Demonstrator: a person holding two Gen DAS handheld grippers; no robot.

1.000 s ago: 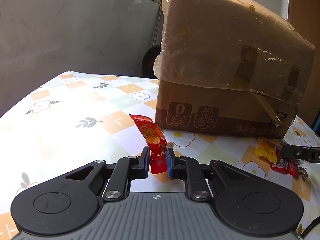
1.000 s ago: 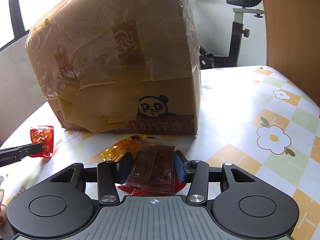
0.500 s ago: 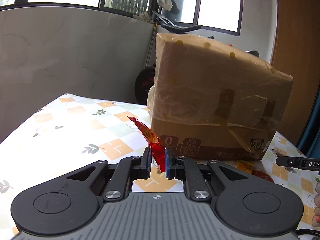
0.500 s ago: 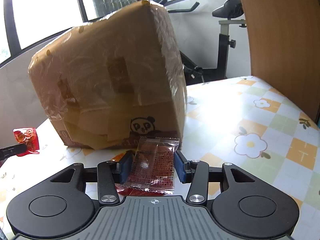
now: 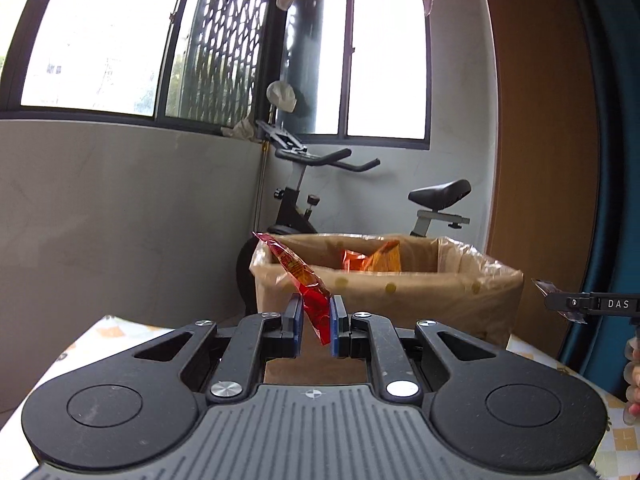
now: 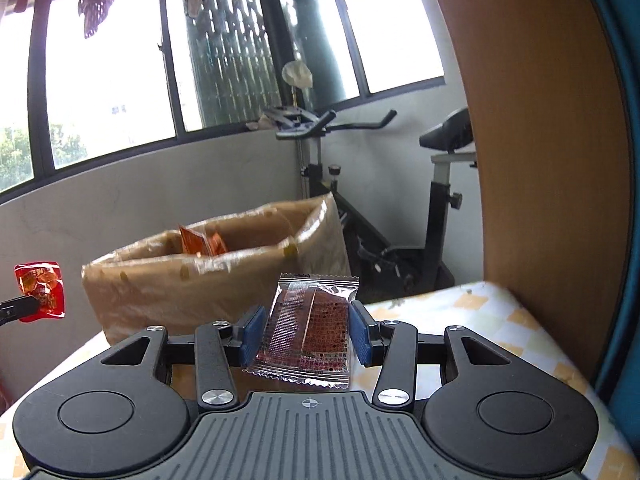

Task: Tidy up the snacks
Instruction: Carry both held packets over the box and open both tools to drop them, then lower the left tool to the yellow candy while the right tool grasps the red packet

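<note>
My left gripper (image 5: 314, 325) is shut on a red snack packet (image 5: 301, 276) that sticks up and to the left, held level with the rim of the open cardboard box (image 5: 420, 300). Orange packets (image 5: 372, 259) lie inside the box. My right gripper (image 6: 306, 334) is shut on a flat, clear-wrapped dark red snack packet (image 6: 310, 332), raised in front of the same cardboard box (image 6: 168, 292). The red snack packet (image 6: 40, 292) shows at the left edge of the right wrist view. The right gripper's tip (image 5: 576, 304) shows at the right edge of the left wrist view.
The box stands on a table with a flowered cloth (image 6: 480, 320). An exercise bike (image 5: 320, 196) stands behind the box by the windows. A wooden panel (image 6: 540, 160) rises to the right. A person's fingers (image 5: 632, 380) show at the far right.
Both grippers have risen from the table with their packets, from beside the box's lower wall up to its open rim. The box's inside has come into view.
</note>
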